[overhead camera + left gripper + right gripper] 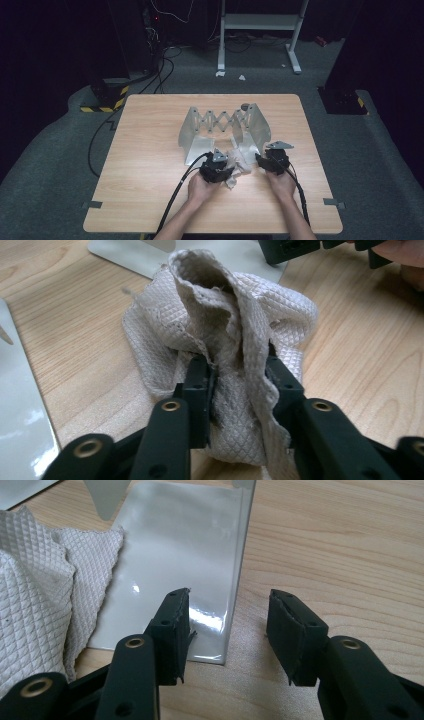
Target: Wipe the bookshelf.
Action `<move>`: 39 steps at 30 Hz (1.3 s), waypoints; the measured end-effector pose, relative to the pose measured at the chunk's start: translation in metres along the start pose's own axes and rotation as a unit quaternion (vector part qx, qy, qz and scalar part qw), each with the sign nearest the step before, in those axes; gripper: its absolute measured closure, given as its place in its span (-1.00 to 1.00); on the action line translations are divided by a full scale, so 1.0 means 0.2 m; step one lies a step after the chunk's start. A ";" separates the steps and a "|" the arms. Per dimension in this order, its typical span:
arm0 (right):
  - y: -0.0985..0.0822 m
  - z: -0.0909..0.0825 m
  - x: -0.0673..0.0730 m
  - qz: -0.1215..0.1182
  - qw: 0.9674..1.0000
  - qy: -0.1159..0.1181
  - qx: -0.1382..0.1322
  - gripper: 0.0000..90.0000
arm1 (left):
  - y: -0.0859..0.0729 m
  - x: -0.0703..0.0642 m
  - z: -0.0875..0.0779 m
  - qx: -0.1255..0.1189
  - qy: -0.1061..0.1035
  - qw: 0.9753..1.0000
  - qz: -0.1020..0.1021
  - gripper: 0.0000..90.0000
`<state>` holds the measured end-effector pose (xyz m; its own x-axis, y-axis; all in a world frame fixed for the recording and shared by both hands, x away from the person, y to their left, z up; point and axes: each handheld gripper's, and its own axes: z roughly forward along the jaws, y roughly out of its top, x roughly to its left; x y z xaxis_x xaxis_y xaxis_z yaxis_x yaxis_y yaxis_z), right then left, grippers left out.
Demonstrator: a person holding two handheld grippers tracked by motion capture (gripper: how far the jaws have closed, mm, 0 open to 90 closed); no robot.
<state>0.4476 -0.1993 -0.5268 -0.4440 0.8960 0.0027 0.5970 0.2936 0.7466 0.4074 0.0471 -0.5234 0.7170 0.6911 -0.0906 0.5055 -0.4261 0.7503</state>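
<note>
While the cloth point(220, 340) is pinched by the left gripper point(235, 390) on the table point(150, 150), the right gripper point(227, 630) is held open, empty, over the metal rack point(175, 555).

Light wooden table point(150, 165) at frame centre, on grey carpet. On it: metal folding rack point(223, 131) upper centre; crumpled white cloth point(239, 162) just below rack.

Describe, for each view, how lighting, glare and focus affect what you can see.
High view: the wooden table is lit while the room around it falls into darkness. Left gripper view: the quilted cloth is sharp with a shadowed hollow at its top, and the near tool parts look soft. Right gripper view: glare streaks the metal plate, and its far edge blurs.
</note>
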 end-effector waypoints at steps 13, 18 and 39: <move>0.00 0.00 0.00 0.000 1.000 -0.001 0.000 0.12 | -0.04 0.05 -0.13 0.002 0.042 0.999 -0.007 0.64; 0.00 0.00 0.00 0.001 1.000 -0.001 0.000 0.11 | -0.06 0.10 -0.20 -0.004 0.053 0.998 -0.021 0.64; 0.00 0.00 0.00 -0.002 1.000 0.001 0.000 0.16 | -0.07 0.23 -0.32 -0.009 0.107 0.992 -0.063 0.65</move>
<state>0.4473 -0.1991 -0.5268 -0.4482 0.8939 0.0017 0.5952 0.2970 0.7467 0.4016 0.1221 -0.4967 0.5296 0.8471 -0.0438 0.5740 -0.3199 0.7538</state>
